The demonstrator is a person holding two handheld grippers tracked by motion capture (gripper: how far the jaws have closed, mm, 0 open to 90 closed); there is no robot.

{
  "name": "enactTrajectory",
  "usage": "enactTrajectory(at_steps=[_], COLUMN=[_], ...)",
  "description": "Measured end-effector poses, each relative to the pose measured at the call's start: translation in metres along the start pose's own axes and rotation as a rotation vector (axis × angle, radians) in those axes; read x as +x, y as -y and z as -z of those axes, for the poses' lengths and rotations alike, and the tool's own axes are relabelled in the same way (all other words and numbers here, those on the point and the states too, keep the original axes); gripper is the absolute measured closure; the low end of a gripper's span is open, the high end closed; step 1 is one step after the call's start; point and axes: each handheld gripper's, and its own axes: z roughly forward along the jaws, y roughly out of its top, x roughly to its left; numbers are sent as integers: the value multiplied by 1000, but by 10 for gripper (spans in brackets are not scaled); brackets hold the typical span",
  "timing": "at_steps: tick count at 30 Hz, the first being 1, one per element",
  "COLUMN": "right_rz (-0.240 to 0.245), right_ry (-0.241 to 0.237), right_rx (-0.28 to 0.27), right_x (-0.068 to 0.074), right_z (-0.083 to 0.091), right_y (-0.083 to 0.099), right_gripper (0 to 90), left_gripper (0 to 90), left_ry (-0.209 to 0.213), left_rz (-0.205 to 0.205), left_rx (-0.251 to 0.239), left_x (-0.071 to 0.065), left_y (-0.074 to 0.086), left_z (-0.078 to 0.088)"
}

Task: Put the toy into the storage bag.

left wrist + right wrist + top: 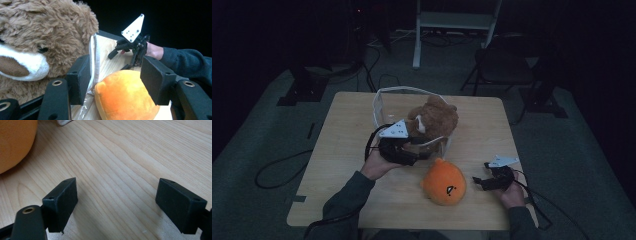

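High view, left to right: the left gripper (419, 150) has its jaws released around the rim of the clear bag (382, 100) holding the brown teddy (434, 117). Orange plush (443, 182) sits mid-worktop (342, 150). Right gripper (478, 182) rests with jaws apart, holding nothing.

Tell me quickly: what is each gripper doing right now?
Left gripper: open, fingers either side of the clear bag's rim, not pressing it.
Right gripper: open, holding nothing, over the bare table.
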Motion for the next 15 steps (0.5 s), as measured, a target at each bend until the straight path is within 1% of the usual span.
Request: enactTrajectory(at_steps=[3, 8, 11, 15], right_rz=[0, 0, 0, 0], right_ry=[0, 0, 0, 0], right_rx=[0, 0, 0, 0], right_x=[0, 0, 0, 0], right_z=[0, 0, 0, 0], right_y=[0, 0, 0, 0], right_gripper=[170, 170, 170, 170], left_gripper=[415, 411, 412, 412], left_ry=[1, -20, -17, -8], left_rz=[-6, -20, -21, -33], left_rx=[-3, -21, -35, -32], left_x=[-1, -5, -6, -9], left_y=[1, 0, -1, -1], left_z=[0, 2, 3, 3])
